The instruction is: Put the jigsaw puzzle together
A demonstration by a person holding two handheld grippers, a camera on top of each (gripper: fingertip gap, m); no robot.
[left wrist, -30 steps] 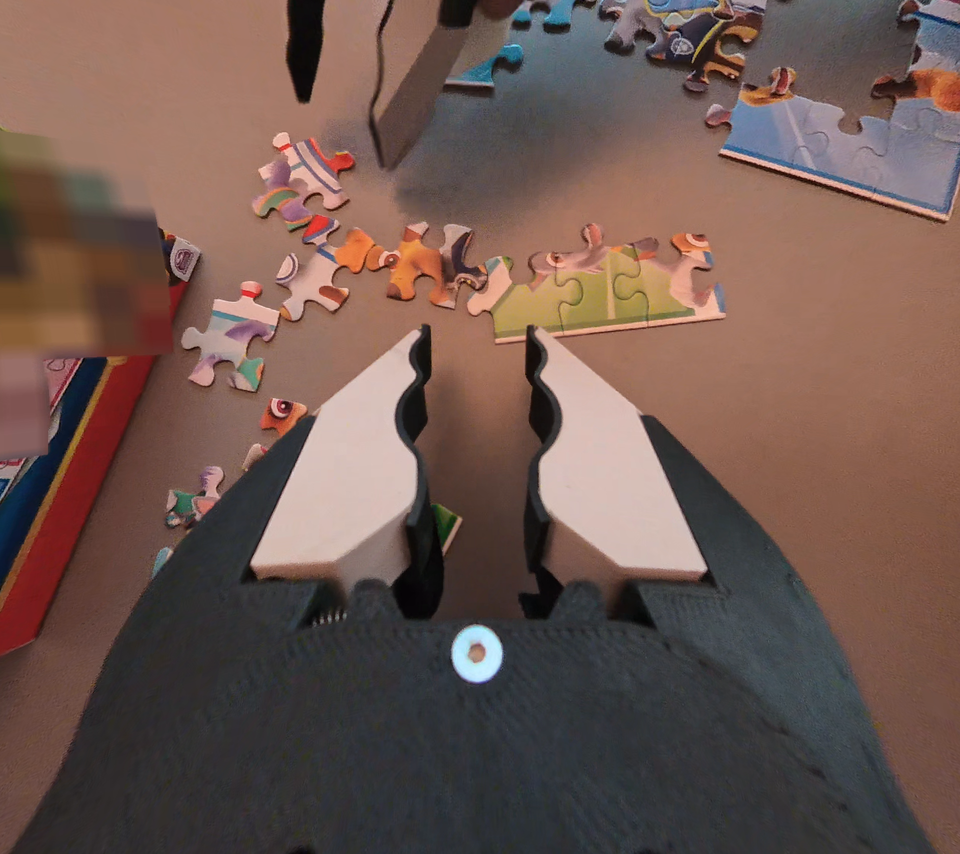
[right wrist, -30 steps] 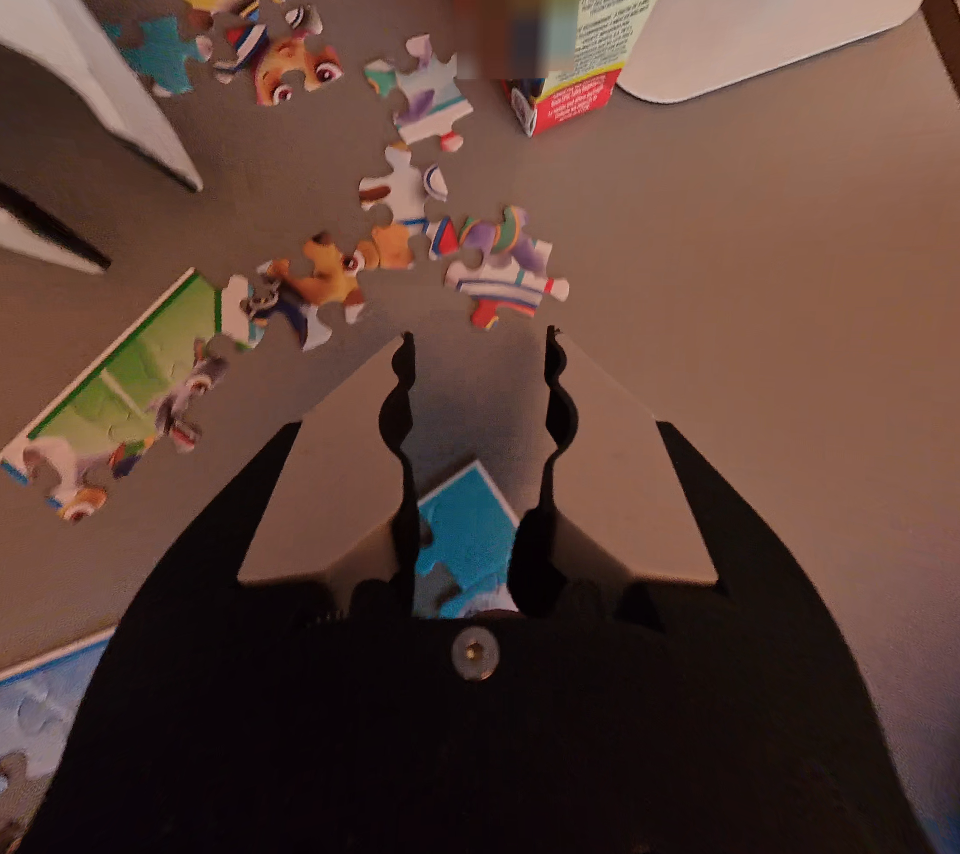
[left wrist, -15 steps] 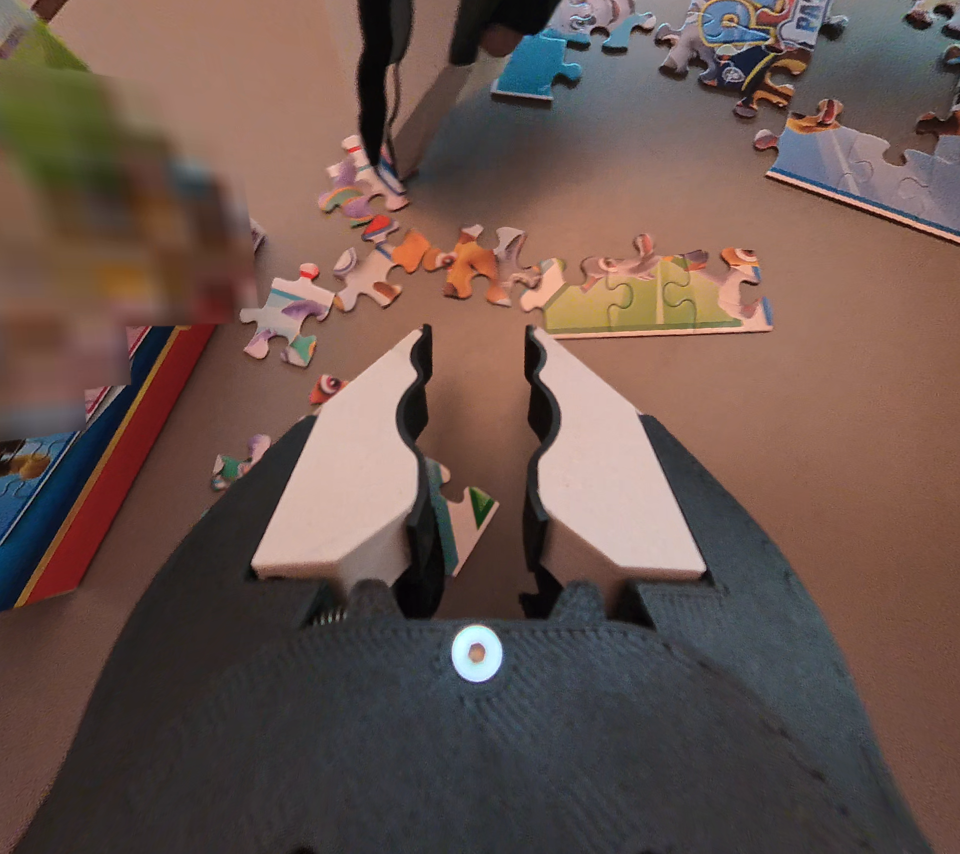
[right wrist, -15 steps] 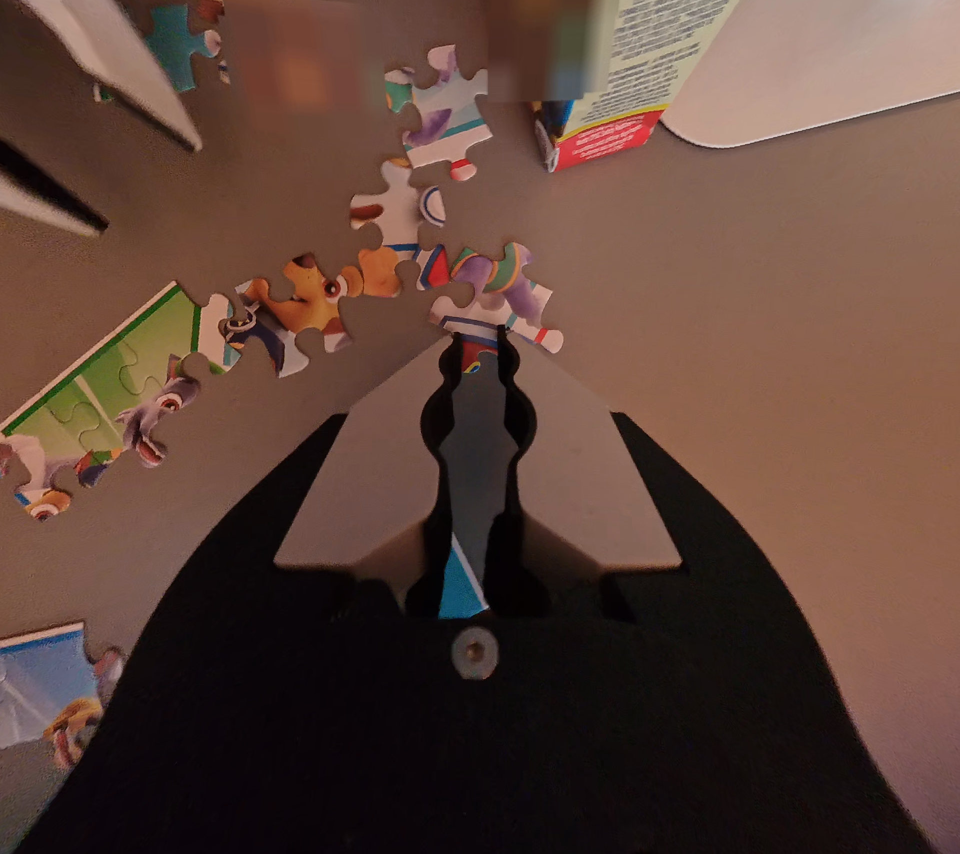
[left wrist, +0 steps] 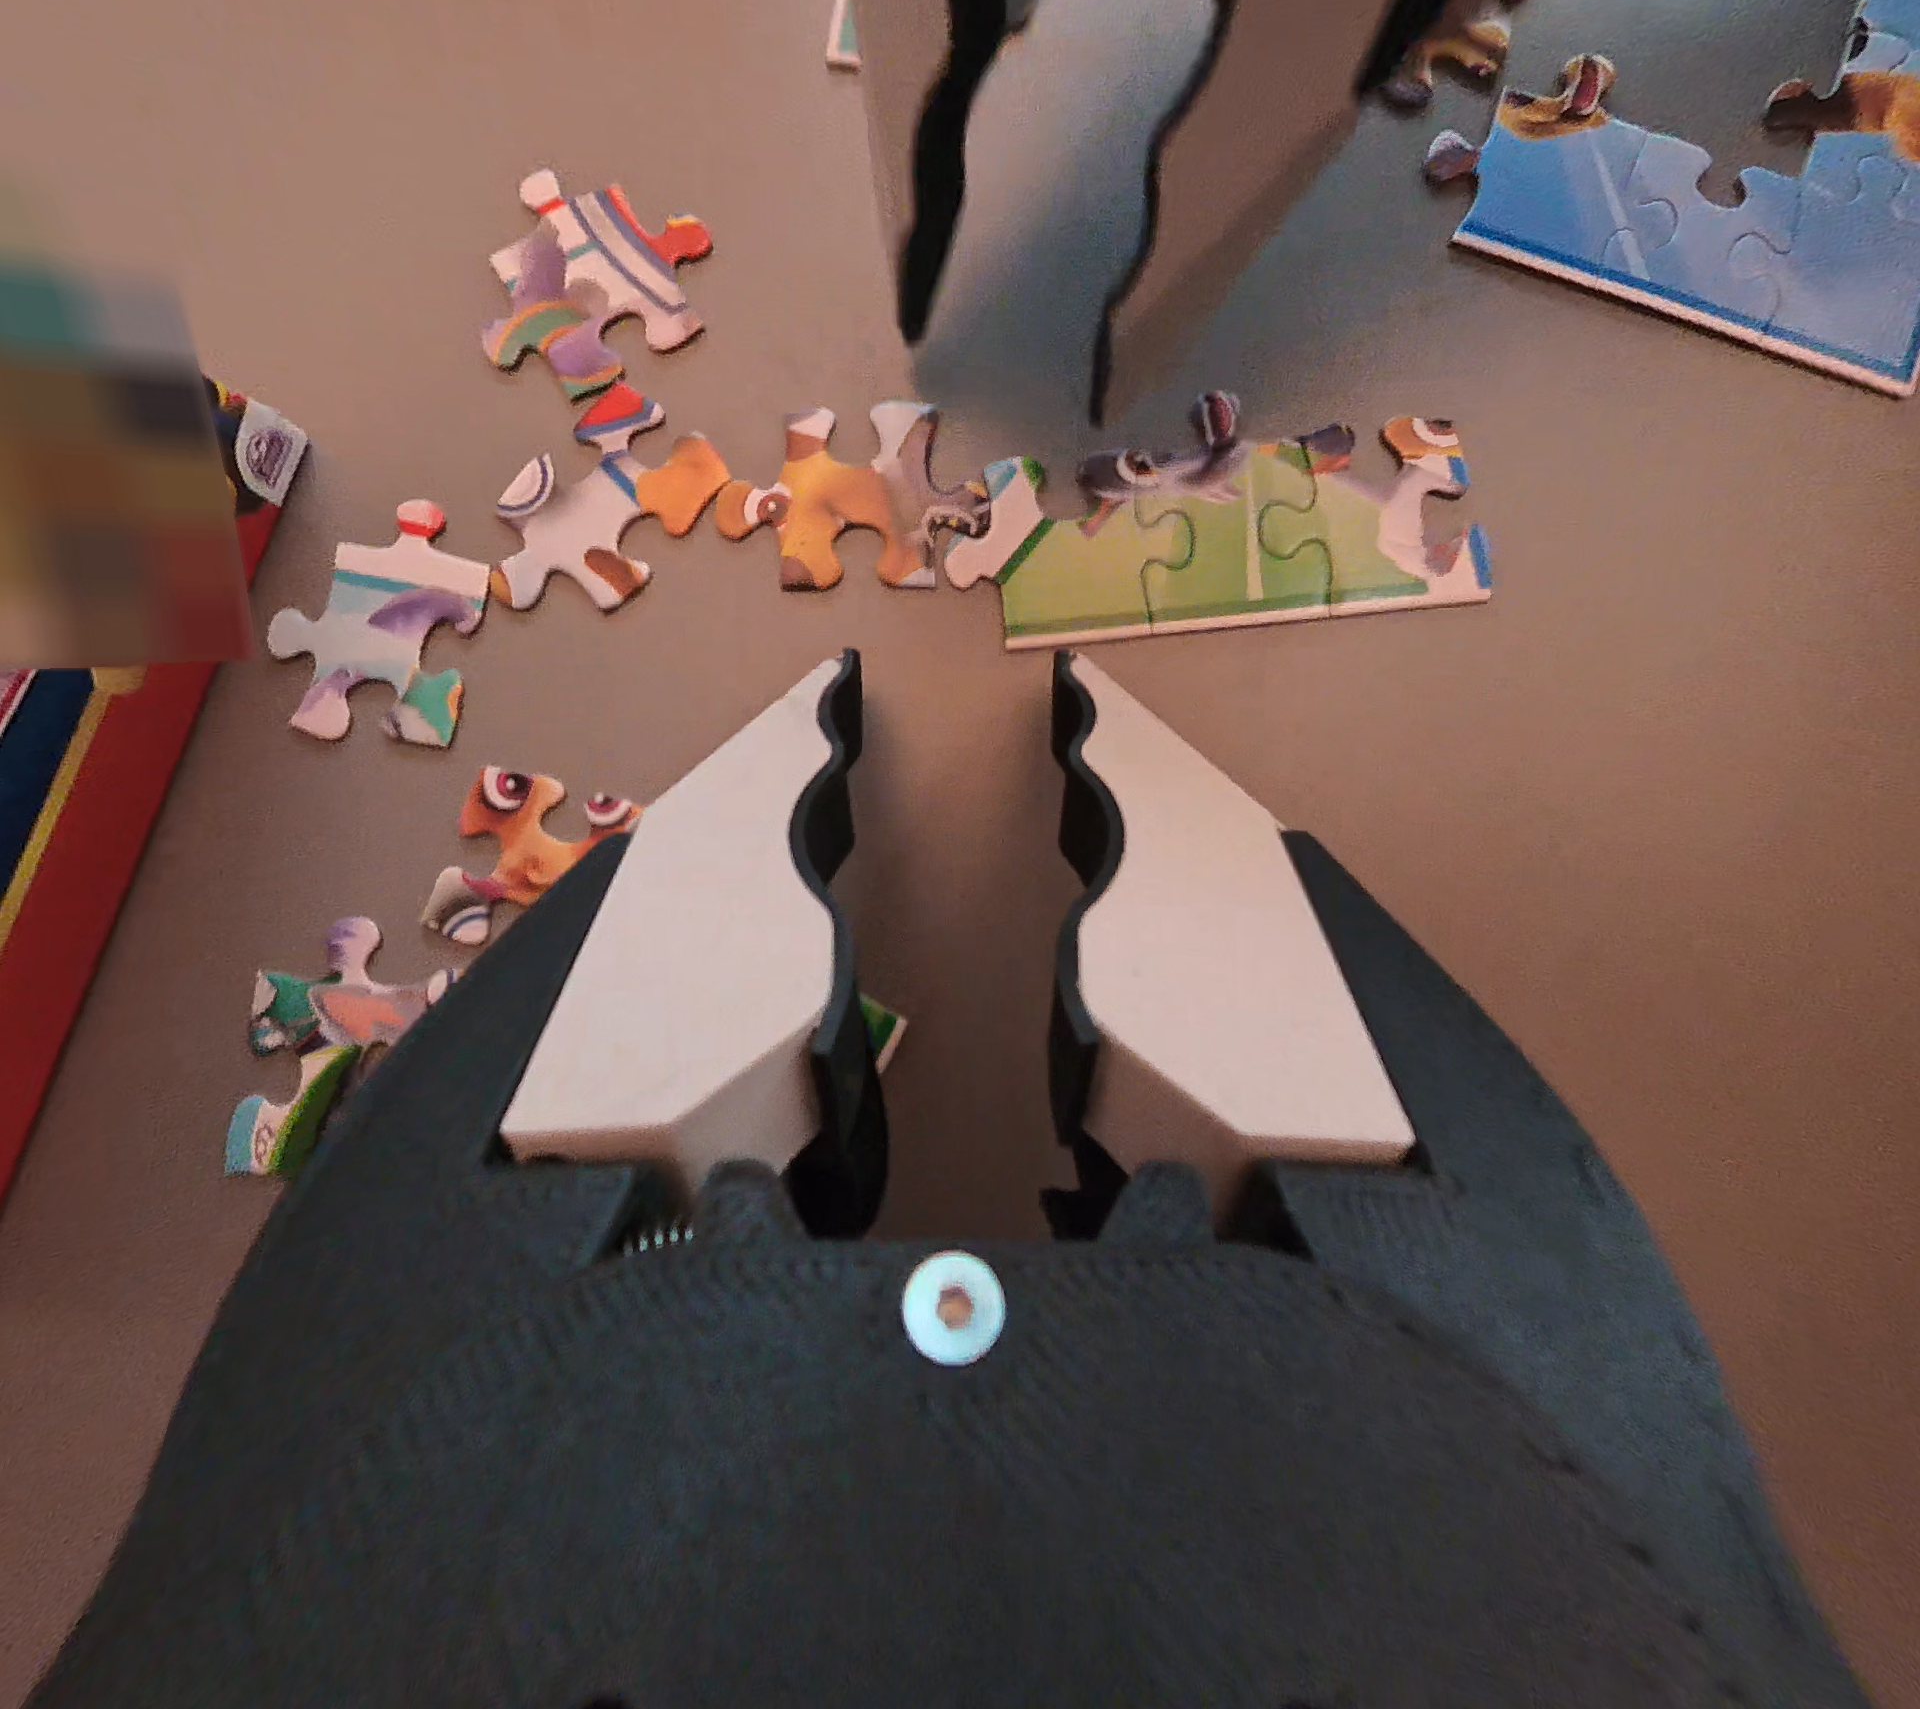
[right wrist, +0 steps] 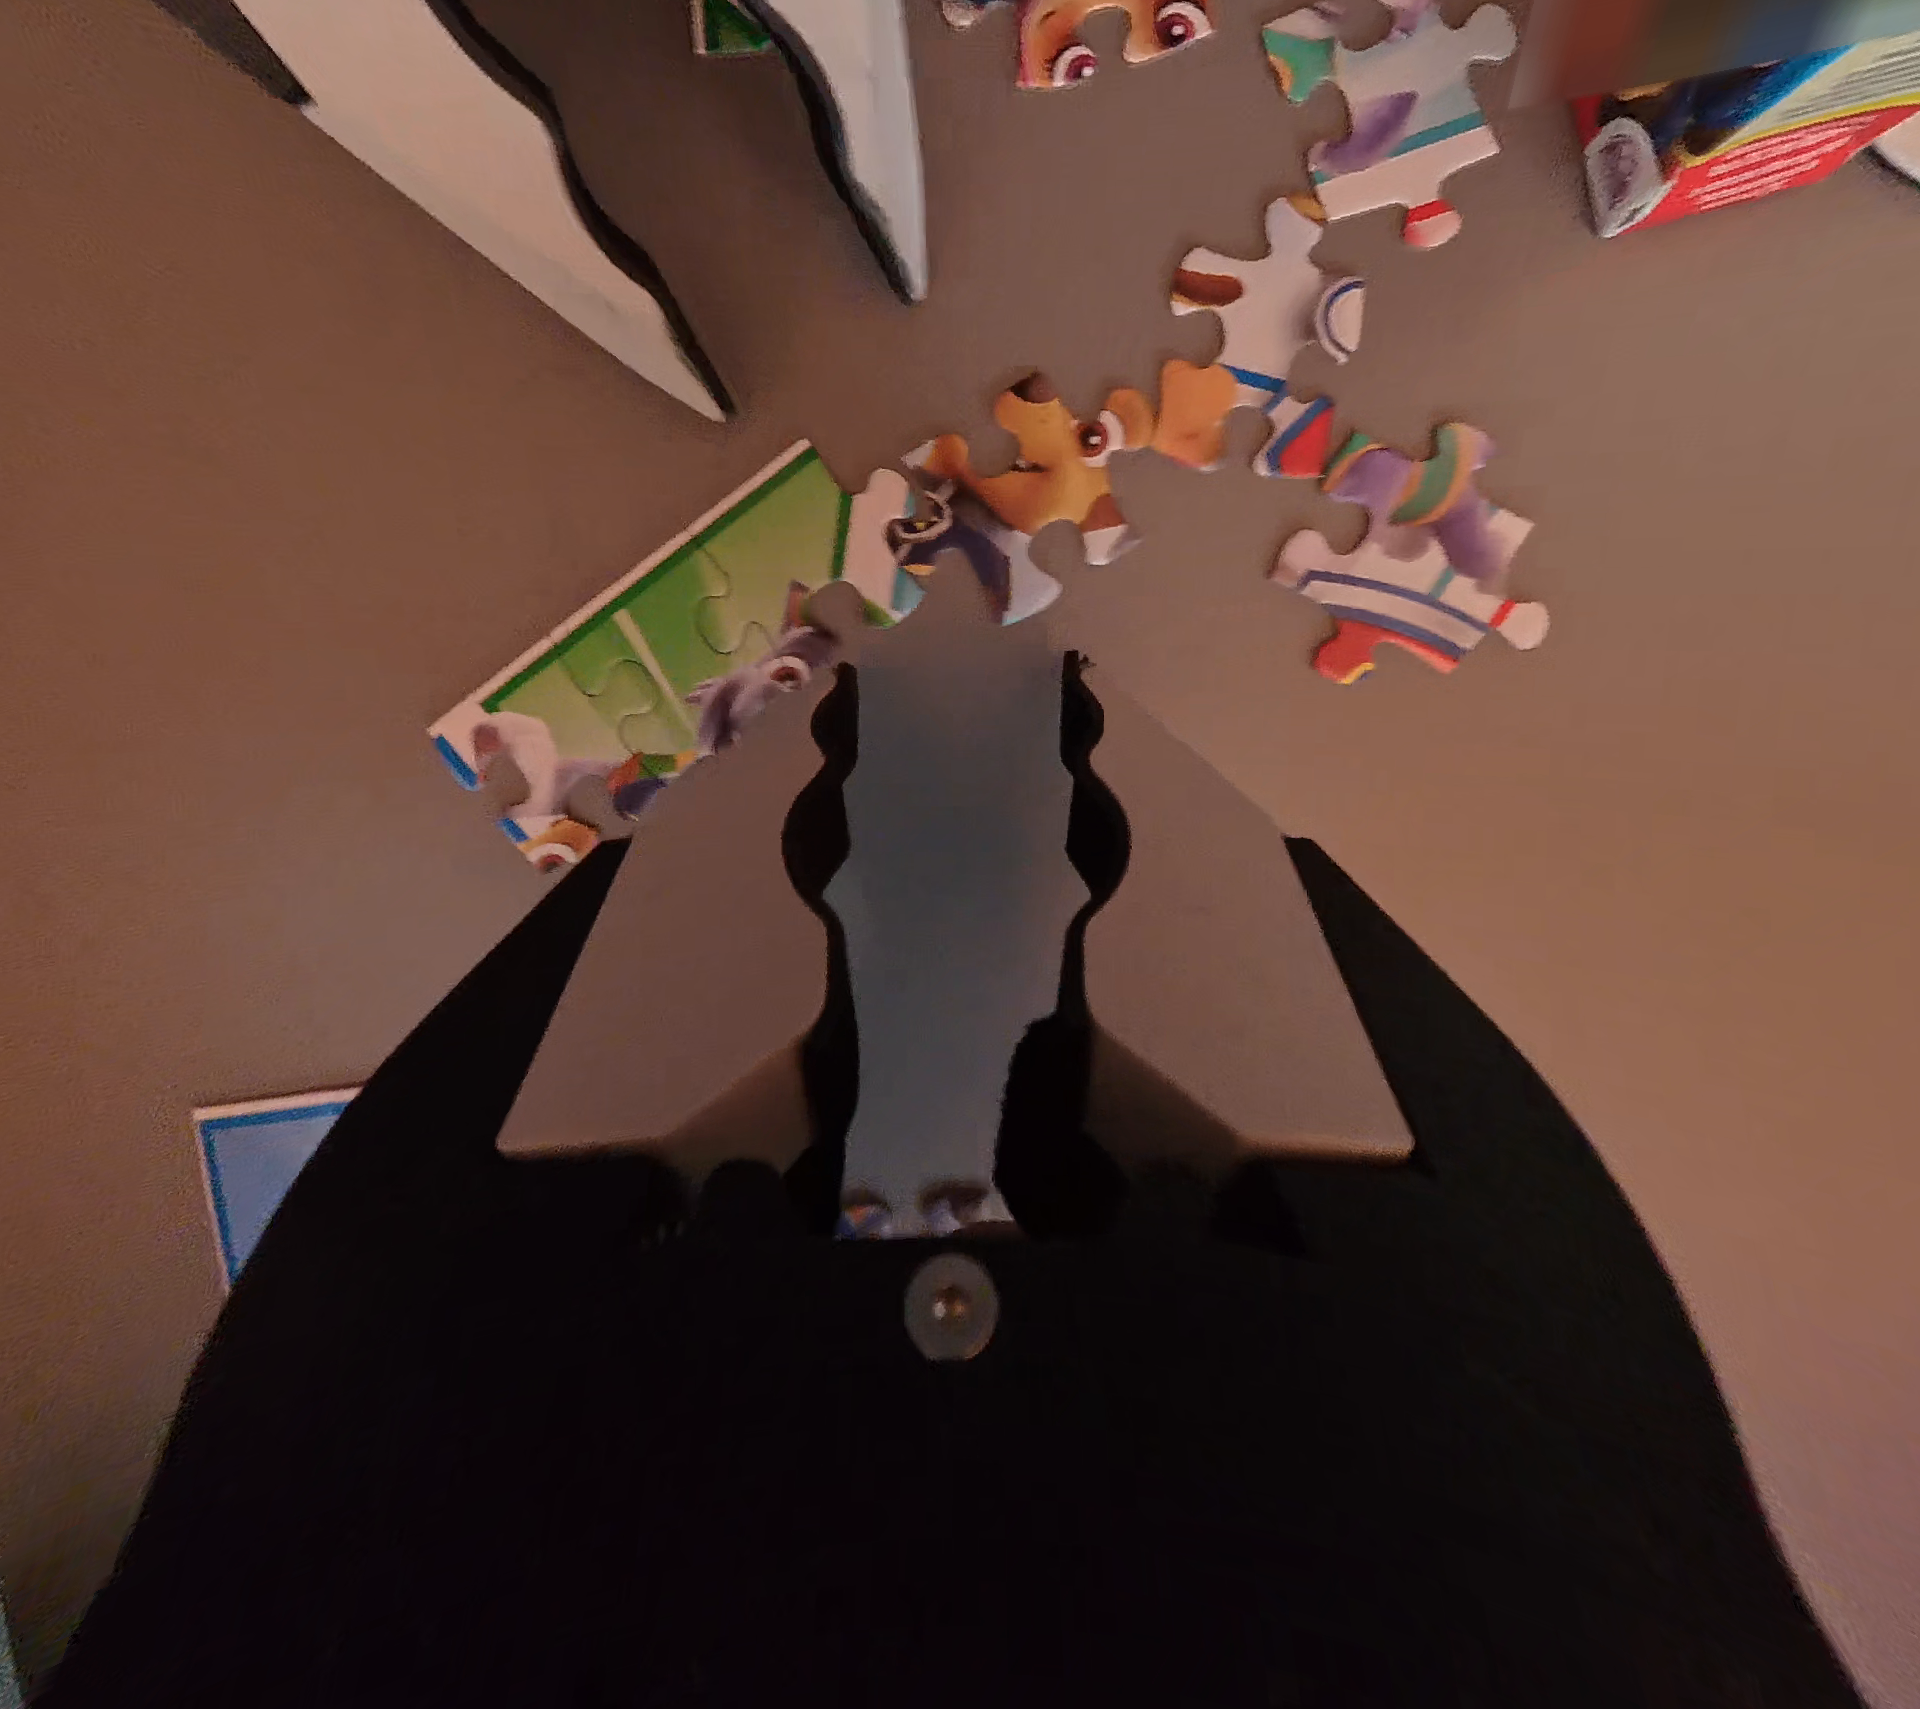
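**Both claws spread over the loose pieces**

Nearest the left wrist camera, the left gripper hangs above the brown table, jaws spread and holding nothing. Just beyond its tips lies the green joined strip, with the orange dog piece touching its left end. Farther off, the right gripper, jaws likewise apart, points down near the strip. Farthest right sits the blue assembled section.

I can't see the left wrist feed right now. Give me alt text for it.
The left gripper hangs open and empty just above the table, short of a joined green edge strip. Loose pieces trail left from the strip toward a red puzzle box. The right gripper reaches in from the top, jaws apart, tips near the strip.
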